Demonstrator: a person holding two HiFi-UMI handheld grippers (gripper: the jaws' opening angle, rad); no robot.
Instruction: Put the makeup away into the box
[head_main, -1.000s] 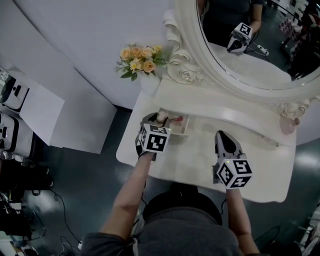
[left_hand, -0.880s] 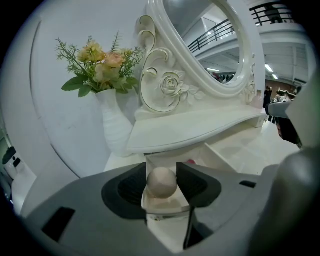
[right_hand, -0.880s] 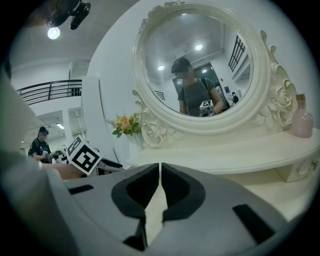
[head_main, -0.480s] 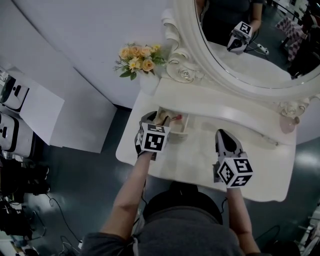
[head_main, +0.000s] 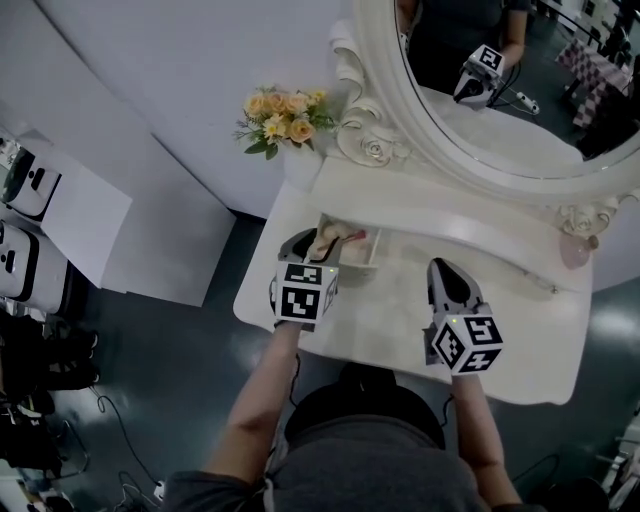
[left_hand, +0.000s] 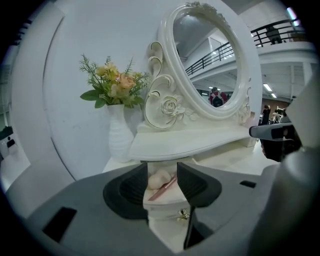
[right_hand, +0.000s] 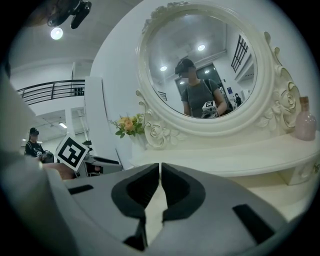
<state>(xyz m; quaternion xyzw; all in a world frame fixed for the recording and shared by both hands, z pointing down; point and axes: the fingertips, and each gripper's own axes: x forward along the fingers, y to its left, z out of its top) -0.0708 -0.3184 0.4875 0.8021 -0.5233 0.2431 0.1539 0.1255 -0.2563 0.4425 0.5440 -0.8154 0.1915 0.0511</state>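
The small white box (head_main: 372, 252) stands open on the dressing table (head_main: 400, 310), left of centre. Inside it lie a beige makeup sponge (head_main: 326, 240) and a slim pink stick (head_main: 352, 237). My left gripper (head_main: 306, 244) hovers just before the box on the near side, open, with nothing held. In the left gripper view the gripper (left_hand: 162, 172) frames the sponge (left_hand: 160, 178), the pink stick (left_hand: 163, 189) and the box's front wall (left_hand: 165, 212) below. My right gripper (head_main: 447, 276) rests over the table's middle, shut and empty; the right gripper view shows its tips (right_hand: 160, 170) meeting.
A vase of orange flowers (head_main: 283, 118) stands at the table's back left. The oval mirror (head_main: 500, 90) rises behind a raised shelf (head_main: 440, 215). A pink bottle (head_main: 577, 250) sits at the far right. The table's curved front edge (head_main: 330, 345) is close to my body.
My left gripper has lifted and drawn back from the box toward me, so the sponge and pink stick show inside. The right gripper has stayed put.
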